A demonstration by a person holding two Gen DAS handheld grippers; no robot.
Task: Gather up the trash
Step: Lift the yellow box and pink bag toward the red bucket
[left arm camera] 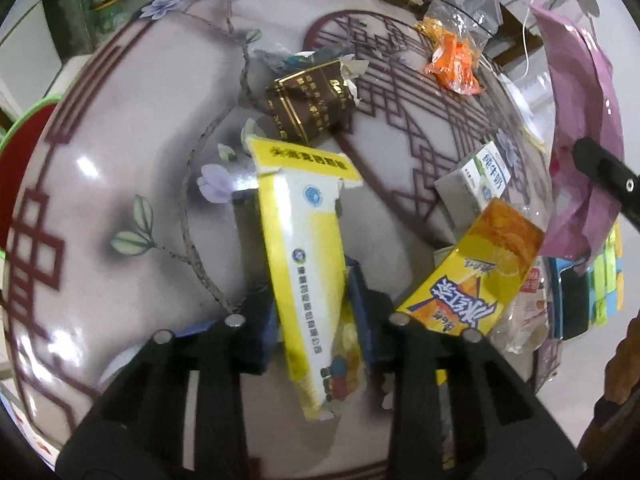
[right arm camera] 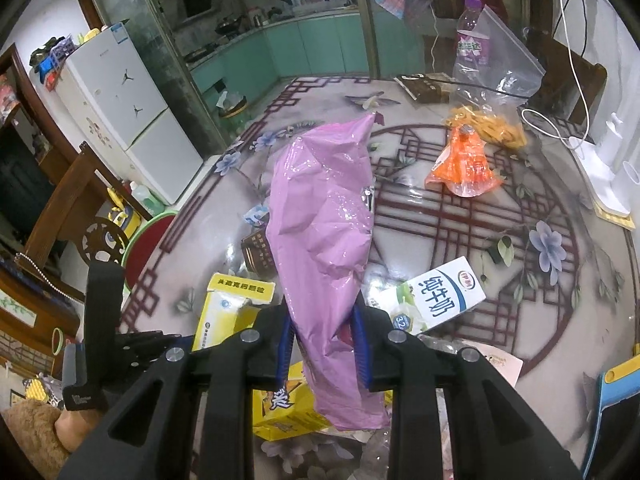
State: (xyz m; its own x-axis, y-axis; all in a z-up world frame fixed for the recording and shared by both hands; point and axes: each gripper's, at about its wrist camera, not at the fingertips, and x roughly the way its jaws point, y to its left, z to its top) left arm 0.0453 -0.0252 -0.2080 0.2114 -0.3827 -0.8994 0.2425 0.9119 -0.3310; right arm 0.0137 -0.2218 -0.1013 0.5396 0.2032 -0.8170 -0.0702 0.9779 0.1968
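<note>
Nearest, in the left gripper (left arm camera: 314, 312): a yellow box (left arm camera: 304, 240), pinched at its lower half between the blue-padded fingers (left arm camera: 366, 320), set narrow and pressing on both long sides. Box tilted, flap end pointing away over the tabletop (left arm camera: 120, 160), printed with flowers and dark-red lattice. Cannot tell whether the flap end touches the surface.

Just right of that grip: a yellow-orange tea carton (left arm camera: 472, 272) on its side, one corner close to the right-hand finger. Crumpled clear plastic (left arm camera: 520, 320) against its far edge. Beyond it, a milk carton (left arm camera: 476, 188), also on its side, white and green.

In the right gripper (right arm camera: 324, 344): a pink bag (right arm camera: 320, 208), gathered and squeezed between nearly closed fingers (right arm camera: 362, 344). Bag standing up ahead of the fingers in a long crinkled column, loose tail hanging below them over the tea carton. From the left wrist view, same bag at the right edge, held above the tabletop's right side.

Farther out, past the yellow box's flap: a brown box (left arm camera: 310, 100) with gold lettering, torn paper beside it. Farther still, toward the right: an orange wrapper (left arm camera: 454, 64), crumpled, well apart from the cartons. Behind that, a clear bag (right arm camera: 496, 64) with a purple-labelled bottle (right arm camera: 472, 40) behind it, near the tabletop's far edge.

Off the tabletop to the left: a red stool (right arm camera: 148, 244) with a green rim, then a white fridge (right arm camera: 120, 92). Green kitchen cabinets at the back.
</note>
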